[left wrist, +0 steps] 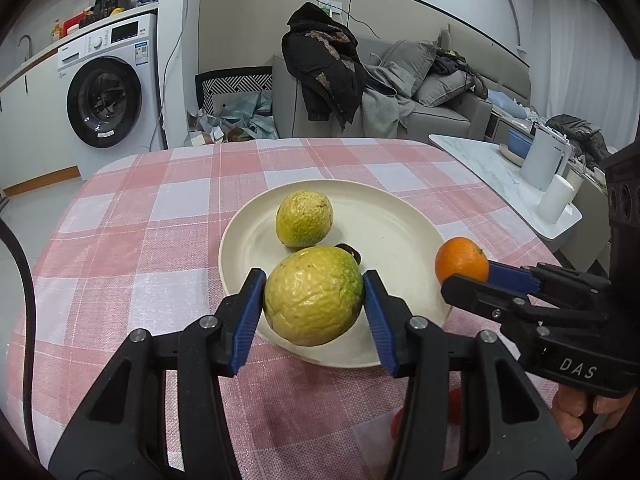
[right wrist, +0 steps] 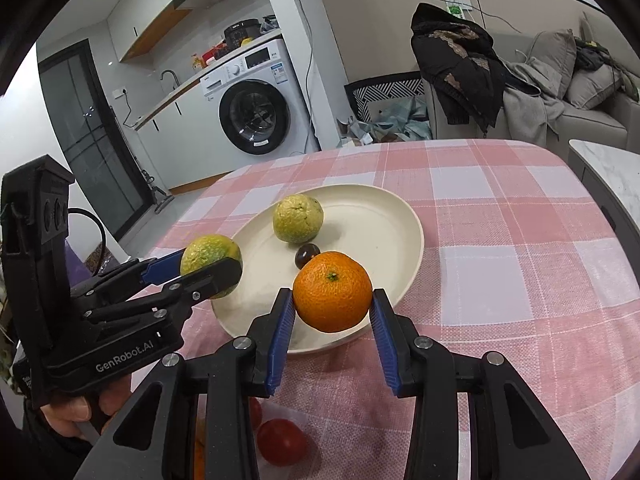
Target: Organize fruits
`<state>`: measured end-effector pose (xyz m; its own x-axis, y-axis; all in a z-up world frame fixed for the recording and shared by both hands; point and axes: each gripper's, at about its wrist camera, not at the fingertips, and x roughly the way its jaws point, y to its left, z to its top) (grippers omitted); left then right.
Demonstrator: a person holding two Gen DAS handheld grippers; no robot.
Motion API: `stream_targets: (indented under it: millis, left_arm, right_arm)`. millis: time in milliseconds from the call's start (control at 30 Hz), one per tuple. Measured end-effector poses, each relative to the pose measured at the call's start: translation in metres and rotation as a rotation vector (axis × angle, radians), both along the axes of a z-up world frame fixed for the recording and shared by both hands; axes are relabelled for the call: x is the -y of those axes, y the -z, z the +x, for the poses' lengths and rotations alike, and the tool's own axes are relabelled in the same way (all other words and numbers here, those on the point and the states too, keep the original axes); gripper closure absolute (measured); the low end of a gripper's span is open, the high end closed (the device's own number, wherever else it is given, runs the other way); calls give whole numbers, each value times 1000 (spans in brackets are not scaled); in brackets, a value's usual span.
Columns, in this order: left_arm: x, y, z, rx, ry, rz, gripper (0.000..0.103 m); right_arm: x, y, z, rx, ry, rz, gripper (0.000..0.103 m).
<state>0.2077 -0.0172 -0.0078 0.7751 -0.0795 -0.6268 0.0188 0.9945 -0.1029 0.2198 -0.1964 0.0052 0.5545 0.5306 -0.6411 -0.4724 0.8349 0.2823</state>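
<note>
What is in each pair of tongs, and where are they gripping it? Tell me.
Left tongs: yellow-green fruit, pinched across its sides. Right tongs: orange, likewise pinched across its sides, stem end up.

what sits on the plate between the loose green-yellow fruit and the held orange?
A small dark round fruit on the plate, between the loose green-yellow fruit and the orange; clearest in the right wrist view.

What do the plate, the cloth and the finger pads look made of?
Plate: cream, matte, no glaze shine; likely plastic or bamboo fibre, though matte ceramic is possible. Cloth: woven fabric, pink-and-white check with visible weave. Pads: blue, ribbed, probably rubber or soft plastic, on black plastic fingers.
</note>
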Motion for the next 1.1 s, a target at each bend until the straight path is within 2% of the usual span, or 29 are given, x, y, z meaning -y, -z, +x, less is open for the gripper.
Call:
stream_targets:
  millis: [600,767,833,900,967,1033,1100]
  left_arm:
    - [1,18,10,-55,-8,22,56]
    - [0,16,6,-50,-9,19,56]
    - [-2,13,4,-43,-11,23,55]
    - [-3,11,1,-46,-10,25,50]
    - [-4,7,-4,-43,-8,33,32]
    - [-6,3,-14,-35,-18,50,19]
    - [-9,-3,-26,-21,-27,61,18]
  right_arm:
    - [-11,10,5,-10,-15,-39,63]
    - [-12,9,3,-4,-17,-49,62]
    - [-11,8,2,1,-13,-52,60]
    - [-9,5,1,14,-1,-55,53]
    - [-5,1,-2,29,10,-58,52]
    - [-2,-4,-7,45,8,-70,45]
    - [2,-9,-13,65,4,-82,21]
